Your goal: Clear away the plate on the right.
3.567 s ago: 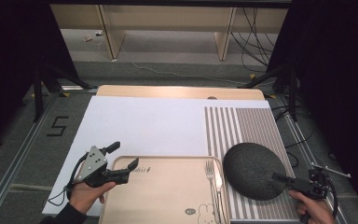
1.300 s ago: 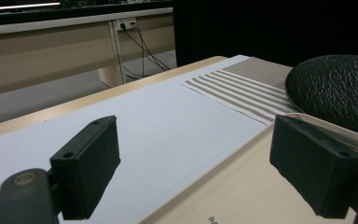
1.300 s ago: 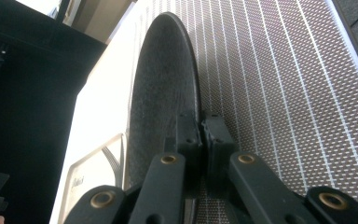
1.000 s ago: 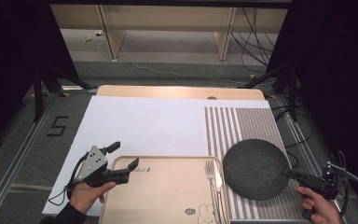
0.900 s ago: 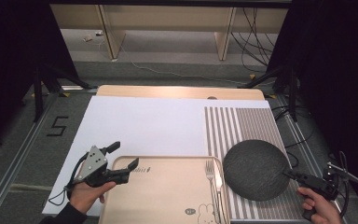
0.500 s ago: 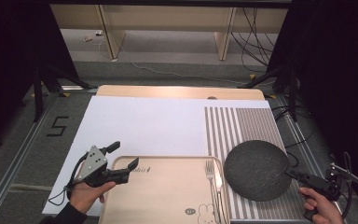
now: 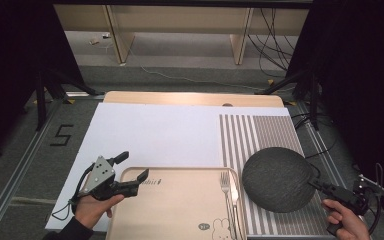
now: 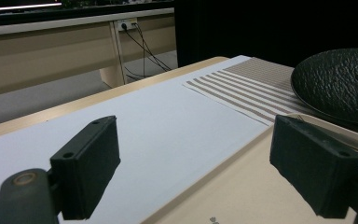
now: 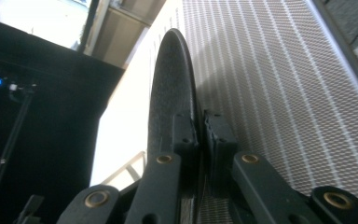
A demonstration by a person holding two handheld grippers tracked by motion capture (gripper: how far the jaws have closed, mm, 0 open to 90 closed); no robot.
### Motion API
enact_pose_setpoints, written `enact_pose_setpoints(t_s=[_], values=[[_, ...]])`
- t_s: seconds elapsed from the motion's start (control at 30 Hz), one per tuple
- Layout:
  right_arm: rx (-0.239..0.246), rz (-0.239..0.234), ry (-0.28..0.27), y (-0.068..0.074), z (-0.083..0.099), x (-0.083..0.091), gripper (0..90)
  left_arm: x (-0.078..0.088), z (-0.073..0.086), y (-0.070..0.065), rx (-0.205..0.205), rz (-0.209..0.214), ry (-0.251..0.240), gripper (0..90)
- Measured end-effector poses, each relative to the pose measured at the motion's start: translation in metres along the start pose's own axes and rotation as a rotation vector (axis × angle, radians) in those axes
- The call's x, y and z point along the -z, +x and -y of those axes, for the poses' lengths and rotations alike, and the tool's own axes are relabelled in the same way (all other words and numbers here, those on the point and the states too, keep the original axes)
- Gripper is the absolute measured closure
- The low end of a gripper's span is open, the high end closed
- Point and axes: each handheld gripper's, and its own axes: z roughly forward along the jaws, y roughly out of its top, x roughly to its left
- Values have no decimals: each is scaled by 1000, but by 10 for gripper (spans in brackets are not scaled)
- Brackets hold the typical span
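**A:** What does the high view show?

**B:** A table covered by a white sheet [image 7: 155, 132], with a striped placemat [image 7: 260, 135] along its right edge. A dark, rough-textured round plate [image 7: 279, 179] sits on the placemat near the table's front right corner. The right gripper [image 7: 325, 187] comes in from that corner, and its jaws are closed on the plate's right rim. A beige tray [image 7: 180, 205] lies at the front edge, just left of the plate, with a fork [image 7: 227, 200] along its right side. The left gripper [image 7: 132, 172] is at the tray's back left corner, jaws apart, one over the tray's rim and one over the white sheet.

**A:** And the left gripper view?

**B:** Its two black jaws stand wide open with nothing pressed between them. The tray's [image 8: 242, 186] edge runs between them, beige on the right, the white sheet [image 8: 168, 121] on the left. Farther off lie the striped placemat [image 8: 247, 88] and the dark plate [image 8: 340, 84].

**A:** The right gripper view?

**B:** The jaws pinch the thin rim of the plate [image 9: 168, 93], which appears edge-on. The placemat [image 9: 270, 84] lies beneath.
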Motion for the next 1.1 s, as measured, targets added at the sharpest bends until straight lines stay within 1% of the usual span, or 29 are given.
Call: enact_pose_setpoints(t_s=[0.03, 0.1, 0.17, 0.2, 0.33, 0.43, 0.6, 0.7, 0.87, 0.9, 1.0, 1.03, 1.07, 1.1], values=[[-6, -5, 7, 1, 0, 0, 853, 0, 0, 0, 0, 0, 0, 157], [1, -17, 4, 2, 0, -1, 853, 0, 0, 0, -1, 0, -1, 157], [-8, -36, 3, 5, 1, -2, 851, 0, 0, 0, -4, -1, 0, 157], [1, -39, 5, 6, 2, -3, 851, 0, 0, 0, -4, -1, 0, 157], [3, -69, 17, 13, 4, -7, 850, 0, 0, 1, 0, -2, 0, 157], [-5, -94, 25, 17, 7, -13, 850, 0, 0, 1, 0, -3, 0, 157], [-5, -122, 61, 26, 12, -25, 850, 0, 0, 1, -2, -3, 1, 157], [19, -135, 77, 34, 15, -32, 849, 0, 0, 1, -4, -4, -1, 157], [39, -163, 110, 45, 22, -43, 849, 0, 0, 1, -1, -4, 0, 157], [47, -164, 123, 47, 23, -45, 849, 0, 0, 1, -1, -5, -1, 157], [45, -175, 137, 52, 27, -51, 847, 0, 0, 1, -2, -5, 0, 157], [57, -177, 140, 54, 28, -54, 847, 0, 0, 1, -1, -5, 0, 157], [56, -176, 154, 57, 29, -56, 848, 0, 0, 1, -1, -5, 0, 157], [71, -177, 156, 58, 31, -58, 848, 0, 0, 1, -2, -6, 0, 157]])
